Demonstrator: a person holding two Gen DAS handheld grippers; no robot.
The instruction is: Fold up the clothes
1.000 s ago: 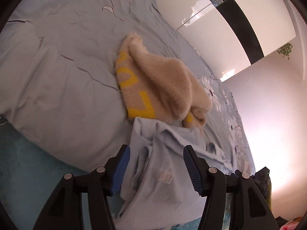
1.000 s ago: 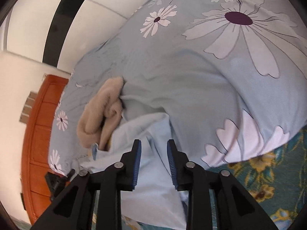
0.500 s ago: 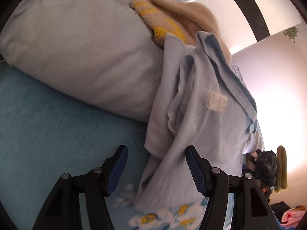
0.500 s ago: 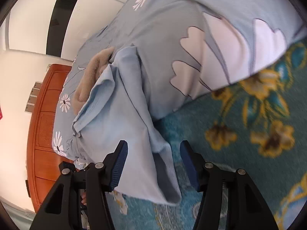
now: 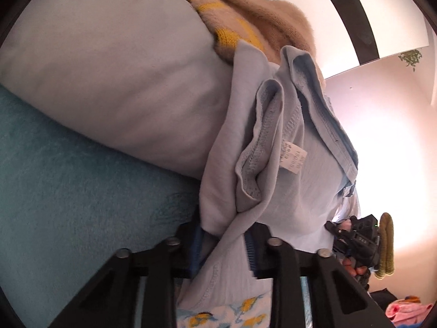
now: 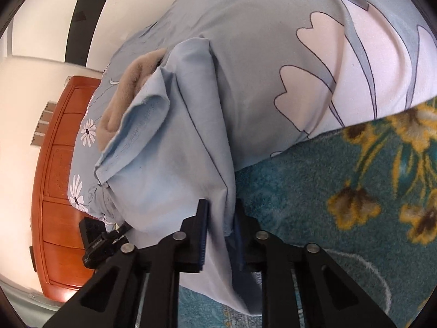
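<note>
A light blue garment (image 5: pixel 275 164) with a white size label hangs over the bed's front edge. It also shows in the right wrist view (image 6: pixel 174 164). My left gripper (image 5: pixel 222 248) is shut on its lower hem on one side. My right gripper (image 6: pixel 220 235) is shut on the hem on the other side. A beige fleece garment with yellow stripes (image 5: pixel 245 19) lies on the bed behind the blue one, and shows in the right wrist view (image 6: pixel 131 82) too.
The bed carries a pale blue duvet (image 6: pixel 314 54) with white flowers. A teal blanket with yellow flowers (image 6: pixel 368 205) hangs below it. A red-brown wooden cabinet (image 6: pixel 57 191) stands to the side. The other gripper shows in each view (image 5: pixel 357 243) (image 6: pixel 101 240).
Both grippers dropped from above the bed to its front edge and closed on the blue garment's hem. They stood open half a second ago.
</note>
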